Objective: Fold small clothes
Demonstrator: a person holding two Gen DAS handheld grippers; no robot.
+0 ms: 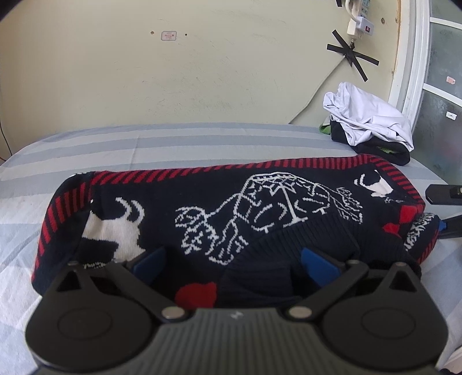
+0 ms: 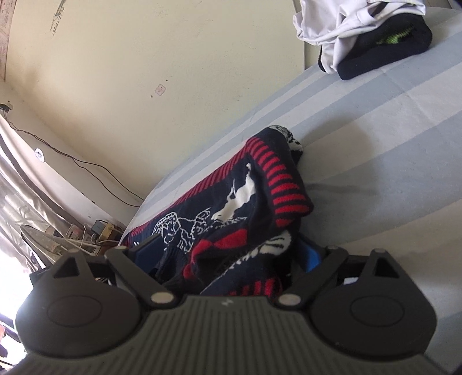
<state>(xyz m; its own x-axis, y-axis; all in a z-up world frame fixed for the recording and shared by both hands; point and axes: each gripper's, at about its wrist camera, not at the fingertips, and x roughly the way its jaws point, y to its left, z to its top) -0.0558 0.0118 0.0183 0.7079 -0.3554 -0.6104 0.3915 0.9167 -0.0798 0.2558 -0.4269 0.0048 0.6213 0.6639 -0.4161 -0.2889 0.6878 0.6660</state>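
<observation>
A navy knitted sweater [image 1: 260, 202] with red striped edging and white figures lies folded on the striped bed sheet [image 1: 173, 144]. My left gripper [image 1: 234, 256] is at its near edge with jaws wide apart. The dark ribbed collar and a red patch lie between the blue pads [image 1: 317, 259], which stand clear of the knit. My right gripper [image 2: 231, 251] is at the sweater's [image 2: 239, 196] right end, jaws spread wide, with bunched fabric lying loose between them. Its black fingers [image 1: 441, 194] show at the right edge of the left wrist view.
A pile of white and black clothes [image 1: 369, 121] [image 2: 361, 26] sits at the bed's far right corner by a window frame [image 1: 410, 72]. The cream wall runs along the far side. An ironing board [image 2: 40, 239] and cables stand beyond the bed's left end.
</observation>
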